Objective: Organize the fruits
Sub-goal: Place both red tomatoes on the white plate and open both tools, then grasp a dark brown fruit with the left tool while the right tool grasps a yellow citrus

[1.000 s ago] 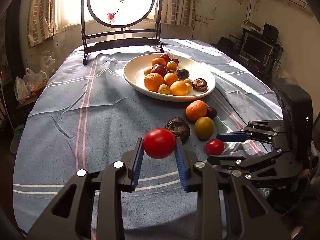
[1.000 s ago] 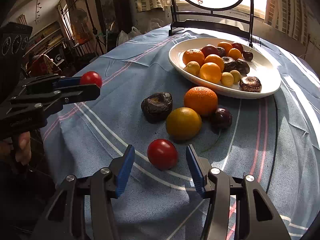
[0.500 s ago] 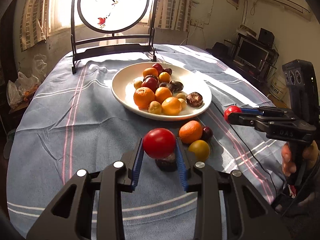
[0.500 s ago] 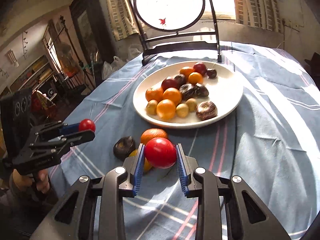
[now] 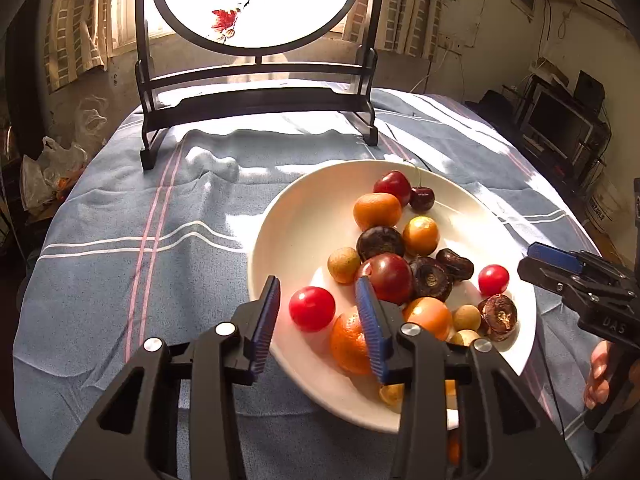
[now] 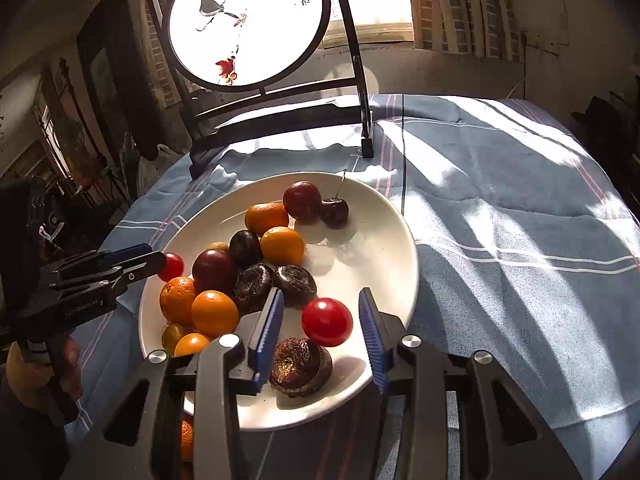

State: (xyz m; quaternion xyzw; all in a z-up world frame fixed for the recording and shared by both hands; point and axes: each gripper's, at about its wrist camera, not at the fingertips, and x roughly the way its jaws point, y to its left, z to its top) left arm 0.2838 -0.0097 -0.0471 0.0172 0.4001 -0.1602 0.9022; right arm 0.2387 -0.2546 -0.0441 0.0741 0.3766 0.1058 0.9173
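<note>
A white plate [image 5: 296, 232] [image 6: 384, 240] holds oranges, dark plums, brown water chestnuts and small yellow fruits. My left gripper [image 5: 318, 312] is open over the plate's near left rim, with a red tomato [image 5: 312, 309] lying loose between its jaws. My right gripper [image 6: 322, 322] is open over the plate's near side, with another red tomato [image 6: 327, 322] lying free between its jaws, also seen in the left wrist view [image 5: 493, 280]. A brown chestnut [image 6: 300, 366] lies just below it.
A round painted screen on a black stand [image 5: 256, 100] stands at the back of the blue striped tablecloth [image 5: 140, 240]. An orange [image 6: 186, 438] lies on the cloth before the plate, under my right gripper. Furniture stands at the room's sides.
Both grippers moved forward over the plate and opened. Each let go of its red tomato, and both tomatoes now rest on the plate.
</note>
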